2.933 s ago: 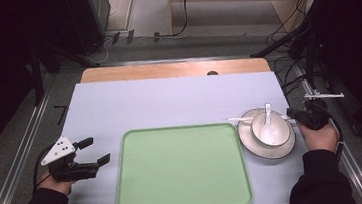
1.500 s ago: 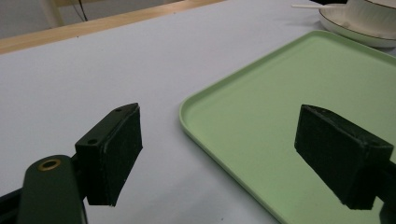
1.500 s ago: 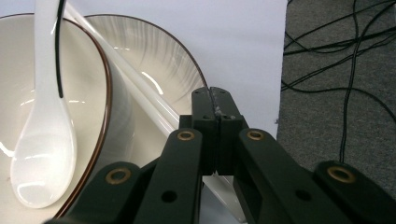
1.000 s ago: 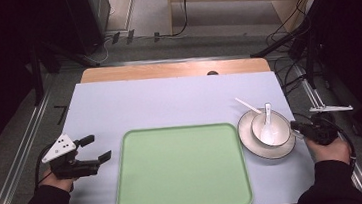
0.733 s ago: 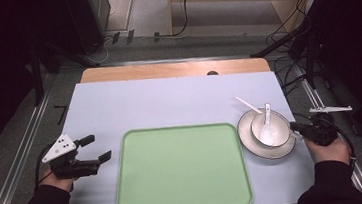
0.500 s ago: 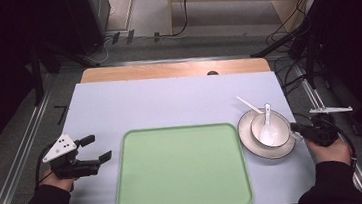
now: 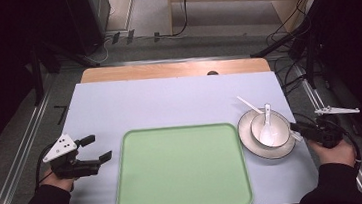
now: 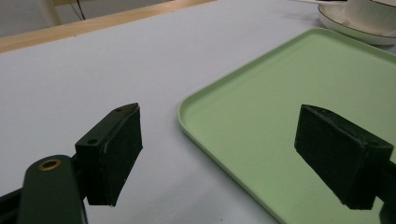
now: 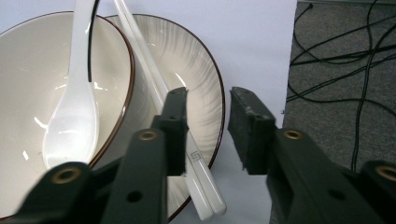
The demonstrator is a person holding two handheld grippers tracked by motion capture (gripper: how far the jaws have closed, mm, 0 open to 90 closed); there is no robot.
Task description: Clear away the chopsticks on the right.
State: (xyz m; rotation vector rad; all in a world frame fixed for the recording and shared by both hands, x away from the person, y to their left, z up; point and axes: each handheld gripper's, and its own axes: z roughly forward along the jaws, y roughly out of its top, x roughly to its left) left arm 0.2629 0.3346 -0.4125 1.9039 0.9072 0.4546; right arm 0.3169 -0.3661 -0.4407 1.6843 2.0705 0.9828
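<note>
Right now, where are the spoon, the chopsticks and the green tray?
spoon (image 9: 70,116), right gripper view, on its scoop.
chopsticks (image 9: 140,46), right gripper view, mid-shaft.
tray (image 7: 180,170), high view, on its bare floor.

Lab: cables (image 7: 295,56), railed table (image 7: 169,103)

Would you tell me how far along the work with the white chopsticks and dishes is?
Done: the pair of white plastic chopsticks lies across the cream ceramic plate, beside the cream bowl with its white spoon. In hand: the right gripper, jaws just opening with nothing between them, sits at the plate's rim. Left, probably: the light green plastic tray is bare; the left gripper rests open.
</note>
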